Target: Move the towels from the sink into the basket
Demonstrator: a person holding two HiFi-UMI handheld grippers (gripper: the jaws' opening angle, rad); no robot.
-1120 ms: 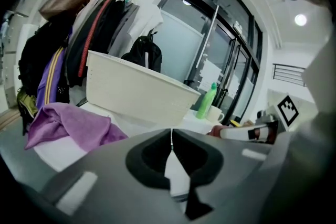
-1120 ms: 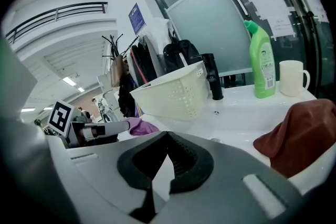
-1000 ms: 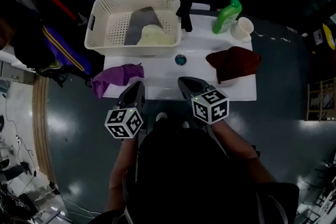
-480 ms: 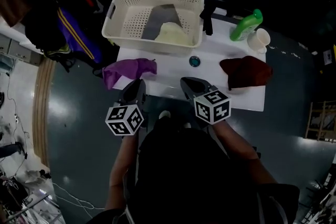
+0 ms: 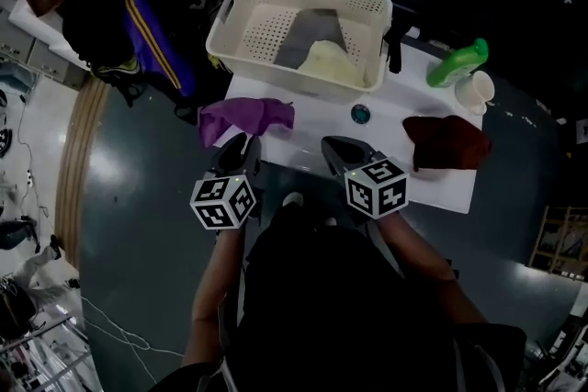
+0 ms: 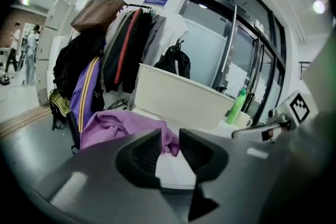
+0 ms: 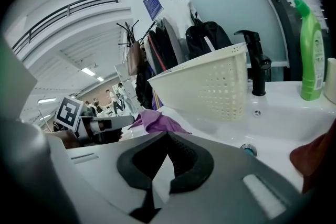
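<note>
Left claw [image 6: 170, 136]: jaws opening, a narrow gap between the pads. Nothing gripped. It sits at the near-left corner of the sink [image 5: 322, 119], tips pointing at the purple towel [image 5: 243, 117]. In the left gripper view a fold of that towel shows through the gap, just past the tips; pads not pressing on it.

Right claw [image 7: 168, 136]: jaws fully together, empty. It hovers over the sink's near edge, about mid-width, with the drain [image 5: 360, 114] just beyond it.

Towels:
- purple towel: bunched on the near-left corner of the sink, partly draped over the left edge. Not in the basket.
- dark red towel [image 5: 447, 142]: crumpled at the right side of the sink, close to the right edge. Well apart from both claws.
- grey towel [image 5: 312, 30]: inside the basket [image 5: 225, 37], lying up against the far wall.
- pale yellow towel [image 5: 329, 64]: inside the basket, on the near-right part, touching the grey one.

Basket: cream, perforated walls, sits on the far-left corner of the sink, upright.

Other stuff: black faucet [image 5: 397, 46] at the far edge, just right of the basket. Green bottle [image 5: 457, 62] and a white cup [image 5: 478, 89] side by side at the far-right corner, both upright.

Bags and jackets [image 6: 113, 55] hang on a rack left of the sink.
</note>
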